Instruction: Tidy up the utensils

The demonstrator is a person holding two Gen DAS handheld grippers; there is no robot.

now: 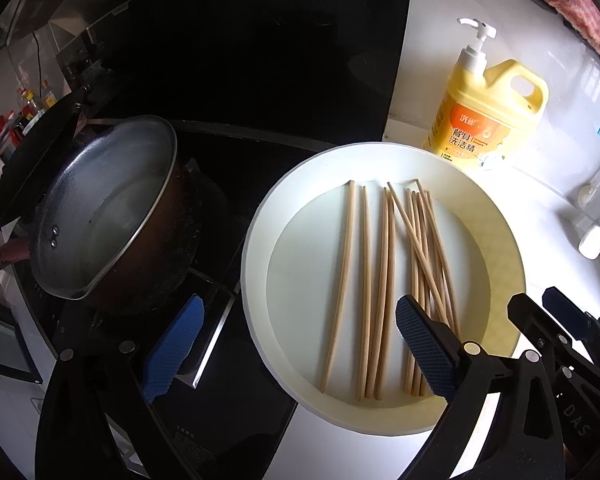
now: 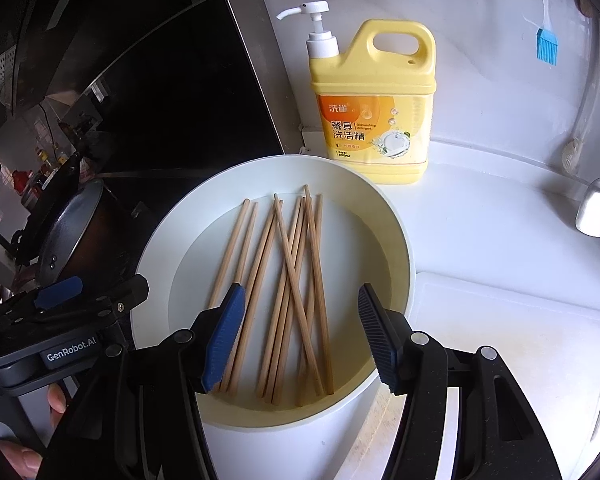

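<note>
Several wooden chopsticks (image 1: 384, 280) lie loose and partly crossed in a round white basin (image 1: 256, 280) on the white counter; they also show in the right wrist view (image 2: 288, 296), in the basin (image 2: 396, 240). My left gripper (image 1: 300, 348) is open and empty, its right finger over the basin's near part and its left finger over the stove edge. My right gripper (image 2: 302, 336) is open and empty, hovering above the near ends of the chopsticks. Each gripper shows at the edge of the other's view.
A metal pot (image 1: 100, 208) stands on the black stove left of the basin. A yellow detergent bottle (image 2: 376, 108) stands behind the basin. A white cutting board (image 2: 512, 344) lies to the right. A ladle (image 2: 594, 208) and a blue brush (image 2: 546, 46) hang by the wall.
</note>
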